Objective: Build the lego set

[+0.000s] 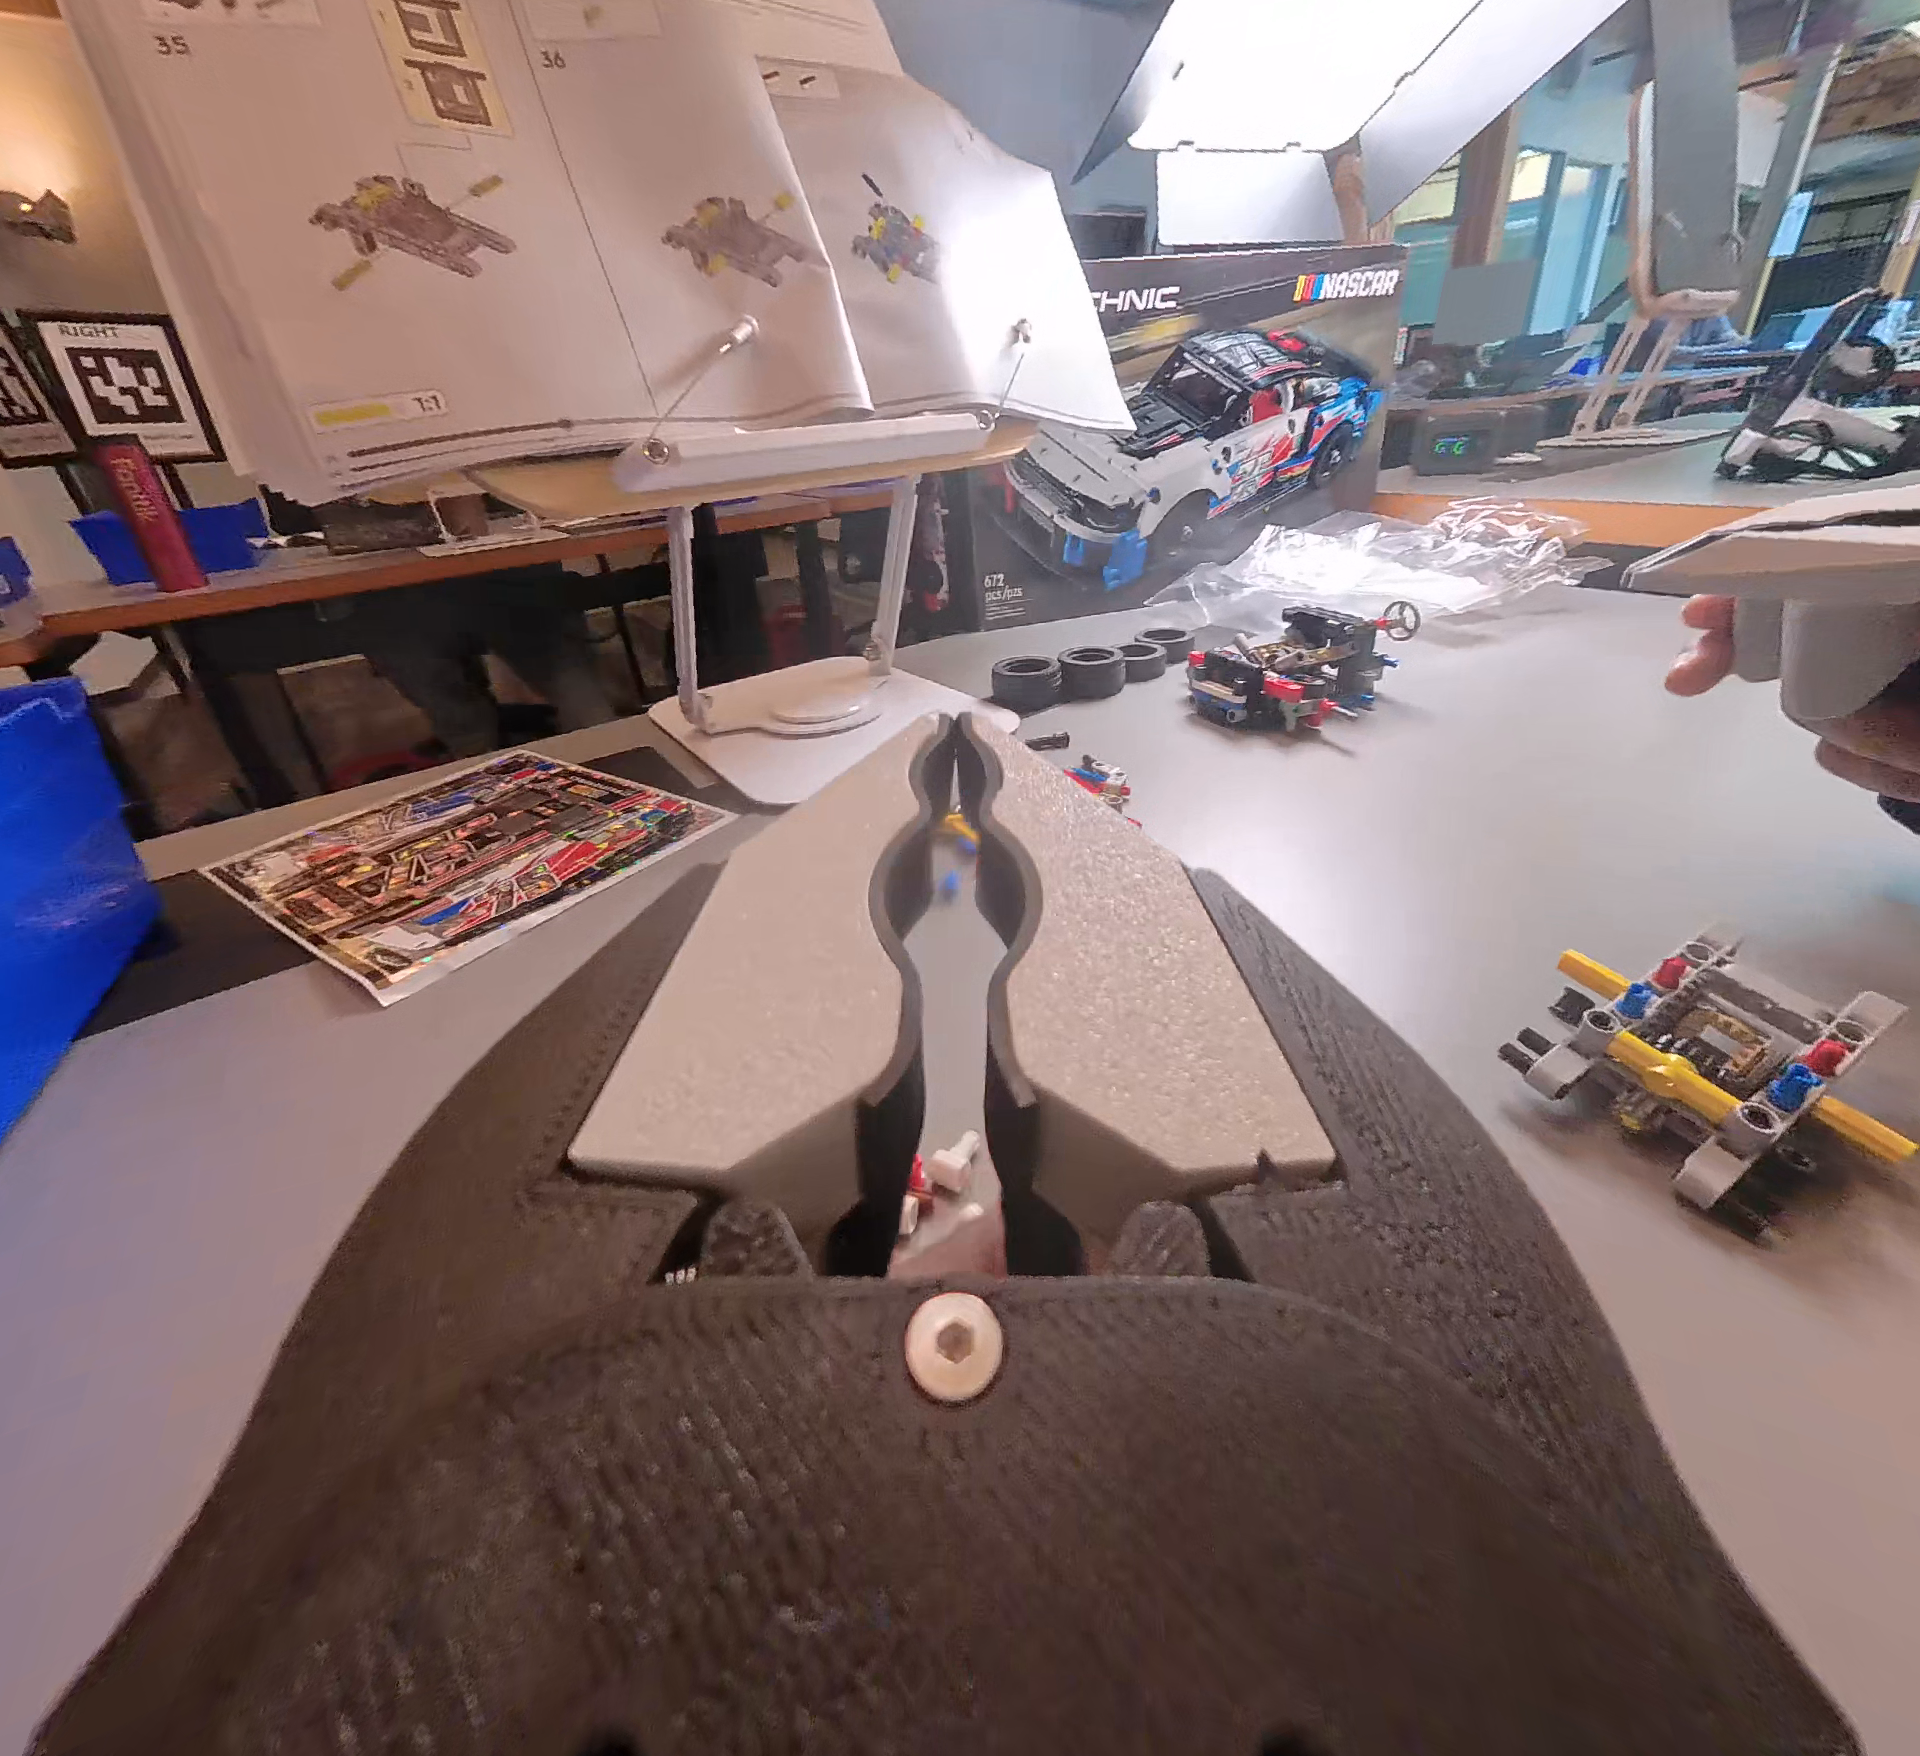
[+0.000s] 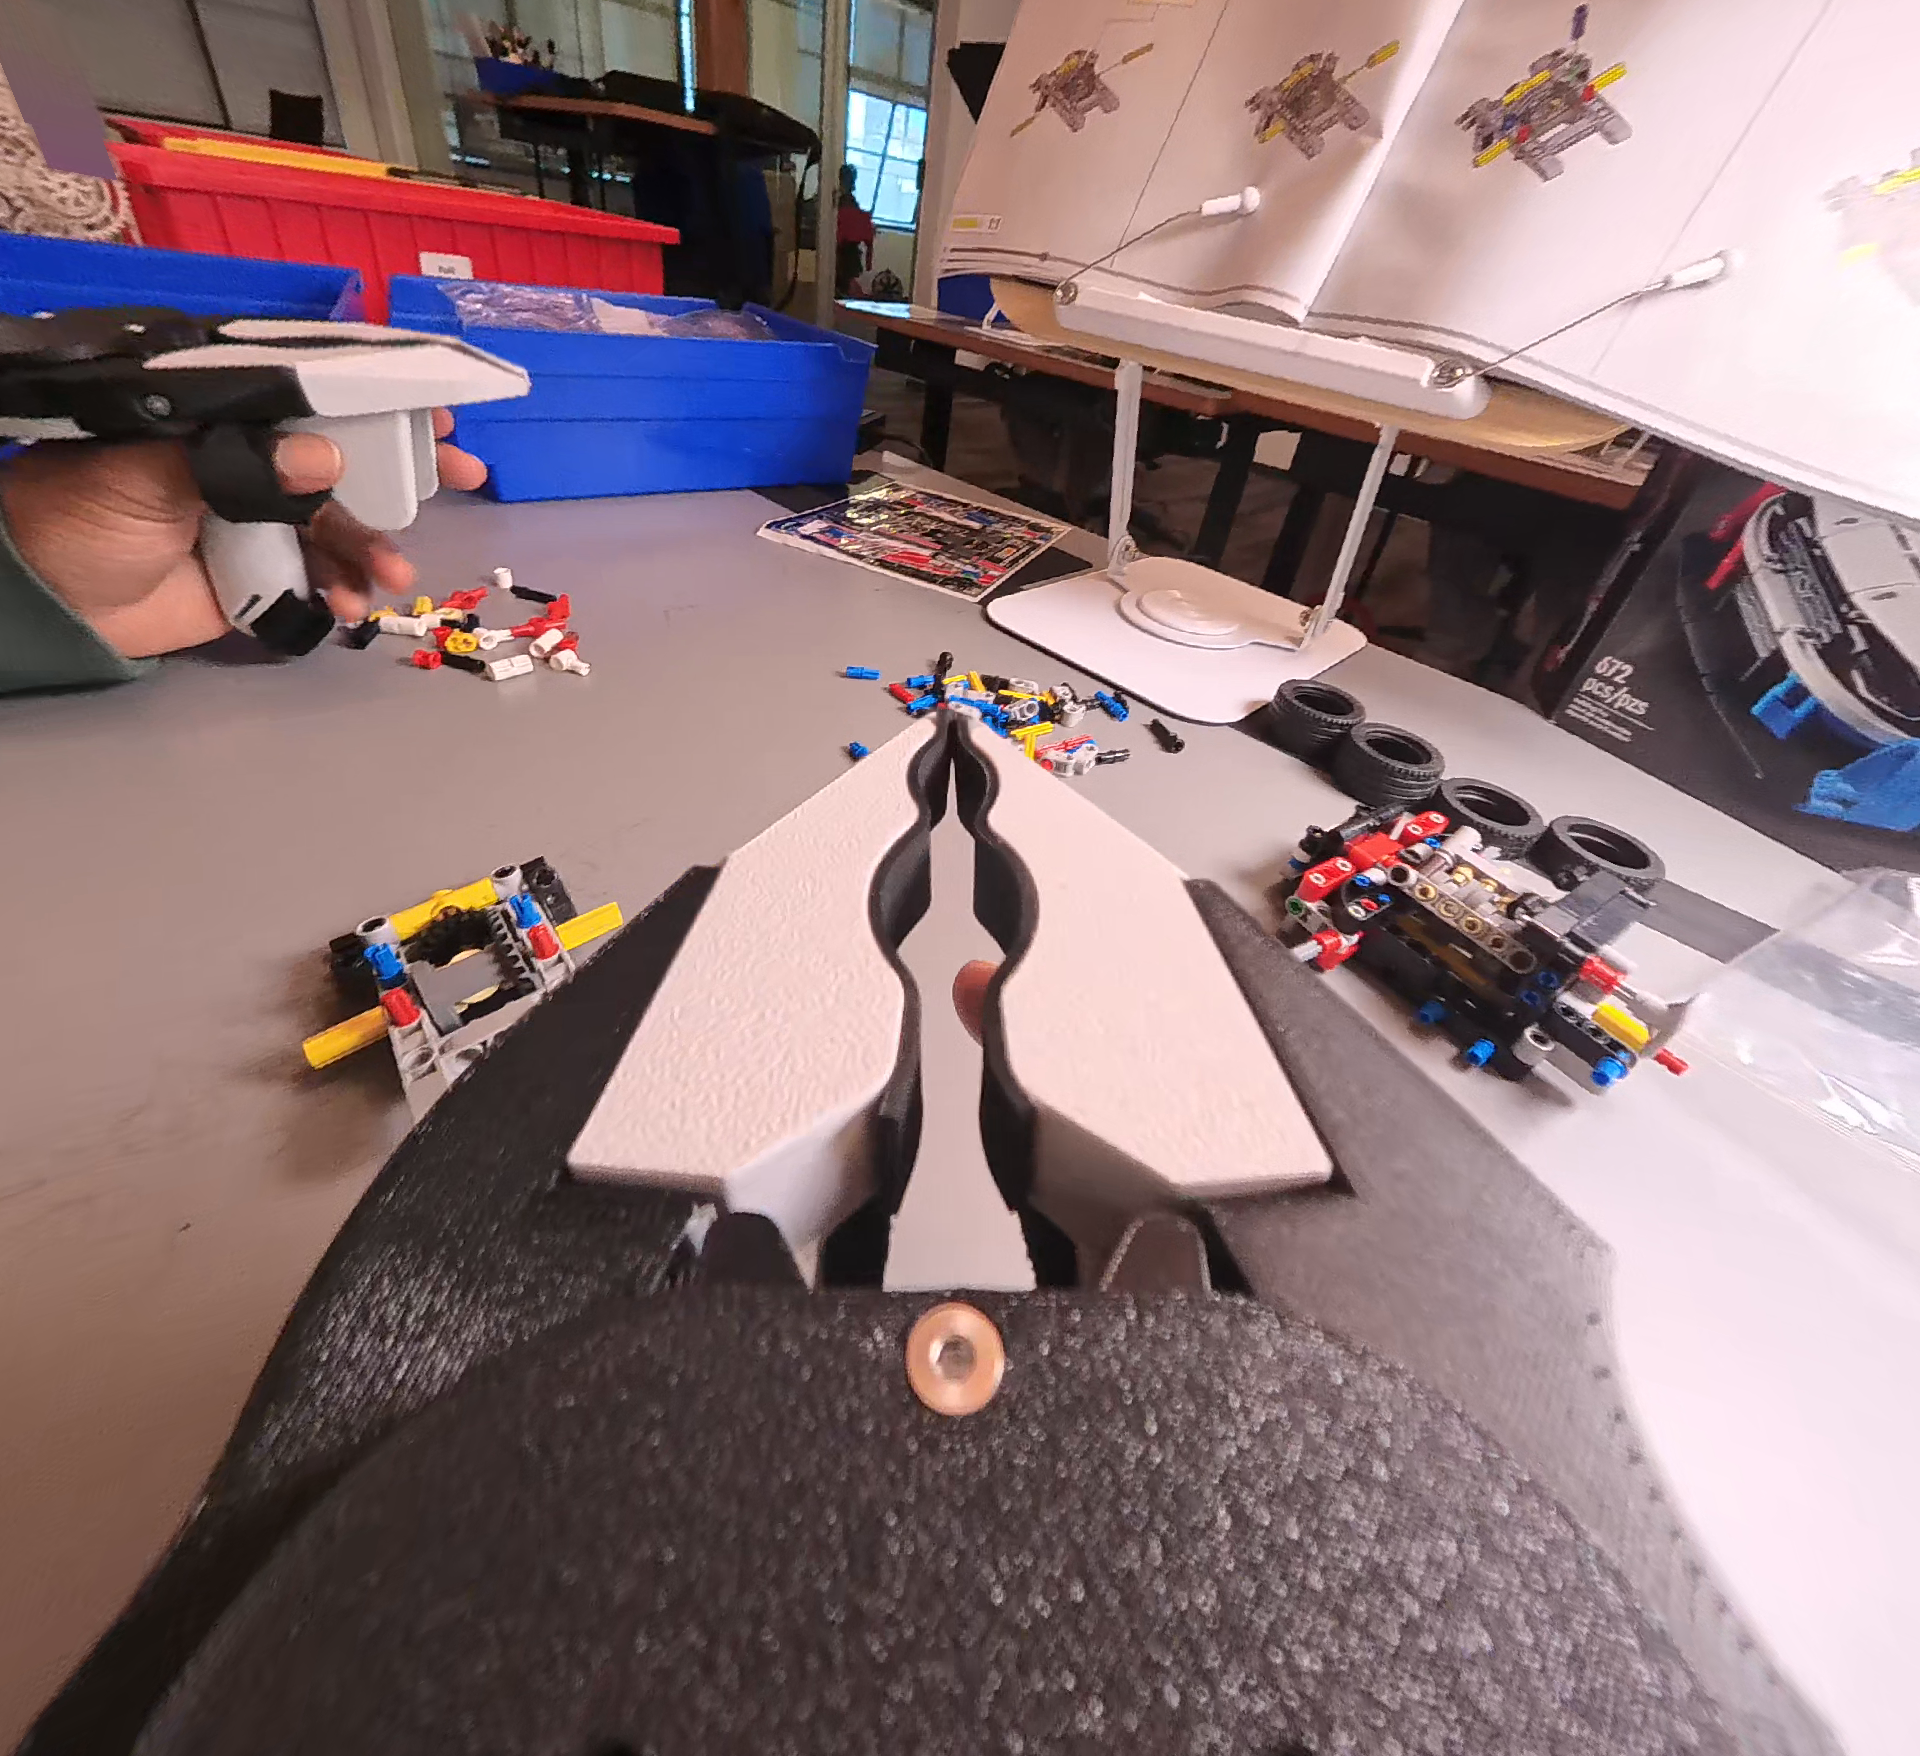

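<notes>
I have both units level above the grey tabletop. My left hand-held gripper is clenched, tips touching, grasping nothing. My right hand-held gripper is likewise clenched and empty. The yellow-axled Lego sub-assembly lies apart from both, just left of my right unit; the larger chassis sits beside 4 tires.

left hand-held gripper closed empty, right hand-held gripper likewise
</notes>
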`<state>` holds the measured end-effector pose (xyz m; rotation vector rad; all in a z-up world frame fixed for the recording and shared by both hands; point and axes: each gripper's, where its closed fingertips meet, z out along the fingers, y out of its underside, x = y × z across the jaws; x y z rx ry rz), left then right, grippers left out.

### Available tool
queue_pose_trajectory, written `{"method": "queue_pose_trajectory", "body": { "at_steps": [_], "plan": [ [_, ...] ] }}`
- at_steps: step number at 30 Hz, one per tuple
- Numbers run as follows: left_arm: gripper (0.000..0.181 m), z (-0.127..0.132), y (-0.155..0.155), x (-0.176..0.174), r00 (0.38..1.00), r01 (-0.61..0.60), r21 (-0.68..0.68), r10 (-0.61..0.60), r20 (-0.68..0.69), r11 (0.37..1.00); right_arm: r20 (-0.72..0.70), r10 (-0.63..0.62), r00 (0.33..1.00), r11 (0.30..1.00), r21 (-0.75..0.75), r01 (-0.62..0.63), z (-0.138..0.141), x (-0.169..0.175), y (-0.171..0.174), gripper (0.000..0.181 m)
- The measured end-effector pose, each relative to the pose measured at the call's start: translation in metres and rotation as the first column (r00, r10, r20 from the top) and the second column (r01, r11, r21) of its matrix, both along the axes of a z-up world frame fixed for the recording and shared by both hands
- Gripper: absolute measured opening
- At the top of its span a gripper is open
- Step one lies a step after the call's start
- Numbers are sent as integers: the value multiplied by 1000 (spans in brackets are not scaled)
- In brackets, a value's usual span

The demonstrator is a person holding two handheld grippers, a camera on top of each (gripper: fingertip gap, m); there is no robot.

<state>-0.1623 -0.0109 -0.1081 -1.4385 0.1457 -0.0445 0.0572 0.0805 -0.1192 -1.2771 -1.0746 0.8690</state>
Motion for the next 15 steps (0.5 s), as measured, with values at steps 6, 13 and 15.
{"method": "queue_pose_trajectory", "body": {
  "at_steps": [6, 13, 15],
  "plan": [
    [14, -6, 2, 0, 999, 24, -34, -23, 38, 999, -6, -41, 999, 999, -31, 41, -1, 5, 11, 0],
    [41, -9, 6, 9, 996, 82, -35, -81, 35, 996, 22, -55, 998, 998, -20, 56, -6, 6, 14, 0],
    [46, -7, 6, 11, 995, 89, -17, -89, 34, 996, 29, -52, 998, 998, -20, 53, -7, 5, 14, 0]
  ]
}}
